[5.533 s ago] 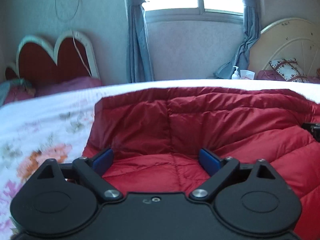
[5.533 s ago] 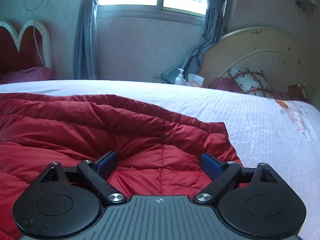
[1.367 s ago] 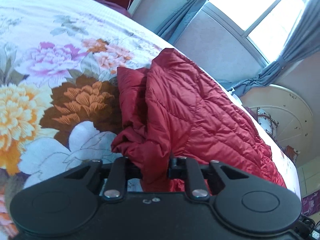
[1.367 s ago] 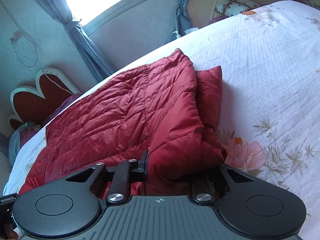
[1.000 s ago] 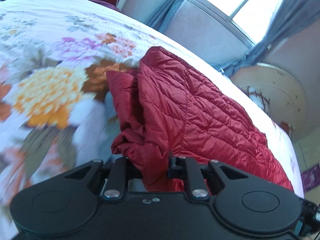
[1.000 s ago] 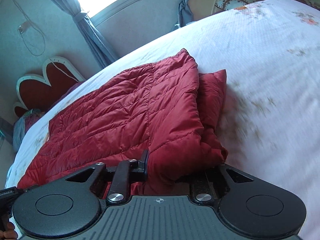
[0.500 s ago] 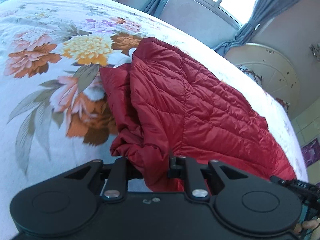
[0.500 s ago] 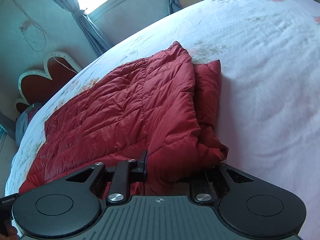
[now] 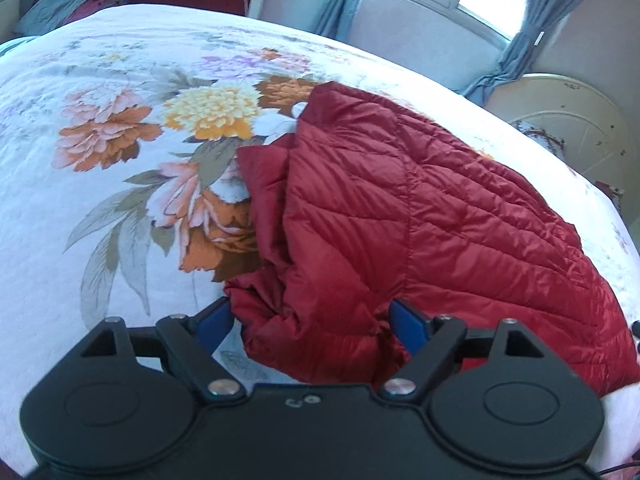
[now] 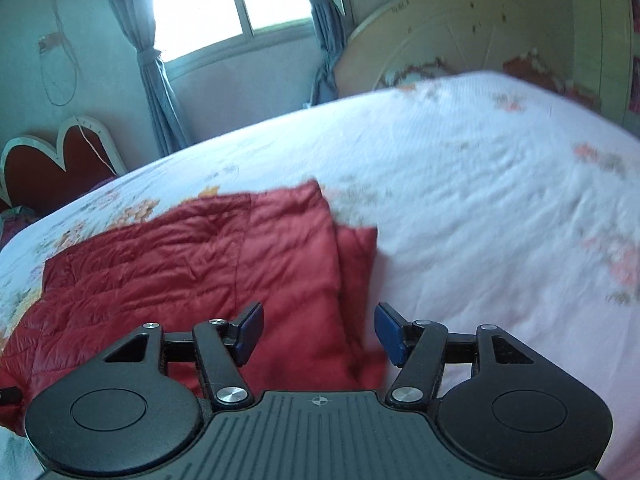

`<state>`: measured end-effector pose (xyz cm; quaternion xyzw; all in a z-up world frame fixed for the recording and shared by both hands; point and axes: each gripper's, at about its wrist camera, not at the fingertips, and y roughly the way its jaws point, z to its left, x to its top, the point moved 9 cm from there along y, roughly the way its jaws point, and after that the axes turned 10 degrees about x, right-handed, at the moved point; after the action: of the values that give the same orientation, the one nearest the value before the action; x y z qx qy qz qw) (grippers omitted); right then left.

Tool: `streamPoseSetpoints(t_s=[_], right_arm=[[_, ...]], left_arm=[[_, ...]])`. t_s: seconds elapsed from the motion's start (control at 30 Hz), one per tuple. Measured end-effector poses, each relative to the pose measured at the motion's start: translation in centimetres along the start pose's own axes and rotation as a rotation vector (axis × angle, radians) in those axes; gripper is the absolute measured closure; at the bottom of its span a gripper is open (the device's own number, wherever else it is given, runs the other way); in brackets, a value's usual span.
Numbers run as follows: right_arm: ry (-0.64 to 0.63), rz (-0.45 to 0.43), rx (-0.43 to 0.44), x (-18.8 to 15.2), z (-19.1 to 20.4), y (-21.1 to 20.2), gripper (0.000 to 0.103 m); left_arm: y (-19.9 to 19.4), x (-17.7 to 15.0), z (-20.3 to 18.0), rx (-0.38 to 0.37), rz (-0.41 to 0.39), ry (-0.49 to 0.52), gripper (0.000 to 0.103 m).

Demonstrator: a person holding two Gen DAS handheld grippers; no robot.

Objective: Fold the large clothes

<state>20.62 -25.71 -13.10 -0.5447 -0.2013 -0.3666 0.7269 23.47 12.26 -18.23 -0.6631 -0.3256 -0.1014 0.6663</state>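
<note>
A red quilted down jacket (image 9: 420,216) lies folded over on the floral bedspread (image 9: 80,184). My left gripper (image 9: 312,326) is open, its blue pads on either side of the jacket's bunched near-left corner. In the right wrist view the jacket (image 10: 224,264) lies flat with a folded right edge. My right gripper (image 10: 320,334) is open, its blue pads straddling the jacket's near-right corner just above the cloth. The bedspread (image 10: 500,208) stretches to the right of it.
A heart-shaped red headboard (image 10: 52,164) stands at the far left. A window with blue curtains (image 10: 160,60) is behind the bed. A cream round headboard (image 10: 460,36) stands at the far right.
Both grippers were shut on the jacket's corners and have opened, letting the jacket down onto the bed. The right gripper has lifted and tilted up a little.
</note>
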Motion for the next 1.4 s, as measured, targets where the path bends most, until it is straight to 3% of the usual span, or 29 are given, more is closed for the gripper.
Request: streamPoseSetpoints(t_s=[0.2,0.3,0.57,0.6,0.63,0.7,0.87,1.0,1.2,1.4], right_arm=[[-0.142,-0.037,0.062,2.1,4.5,0.0,0.040],[-0.191,-0.027,0.112,1.8,7.4,1.2,0.018],[-0.340,0.010,0.199,0.5,14.2,5.4,0.019],[-0.351,0.016,0.205,0.4,14.7,6.3,0.026],[-0.363,0.026,0.205,0.3,15.2,7.0,0.042],[-0.384,0.059,0.214,-0.1,16.2,8.7,0.053],[-0.411,0.115,0.203,-1.5,17.2,12.3,0.053],[-0.435,0.173,0.179,-3.5,16.9,14.4,0.053],[-0.487,0.191,0.155,-5.1,16.4,15.6,0.053],[-0.466,0.194,0.151,-4.8,15.6,13.7,0.053]], left_arm=[[-0.3,0.6,0.3,0.040,-0.021,0.009,0.014],[-0.2,1.1,0.2,0.041,-0.017,0.015,0.012],[0.0,-0.1,0.5,0.002,0.045,-0.061,0.010],[-0.1,-0.4,0.8,-0.002,0.059,-0.077,0.010],[-0.1,-0.8,1.1,-0.006,0.073,-0.096,0.010],[-0.3,-1.6,1.9,-0.020,0.102,-0.146,0.010],[-0.5,-3.3,2.6,-0.132,0.163,-0.294,0.013],[0.0,-3.4,1.1,-0.212,0.162,-0.321,0.019],[1.7,-2.2,-1.0,-0.251,0.092,-0.330,0.035],[2.7,-1.3,-1.6,-0.257,0.055,-0.357,0.051]])
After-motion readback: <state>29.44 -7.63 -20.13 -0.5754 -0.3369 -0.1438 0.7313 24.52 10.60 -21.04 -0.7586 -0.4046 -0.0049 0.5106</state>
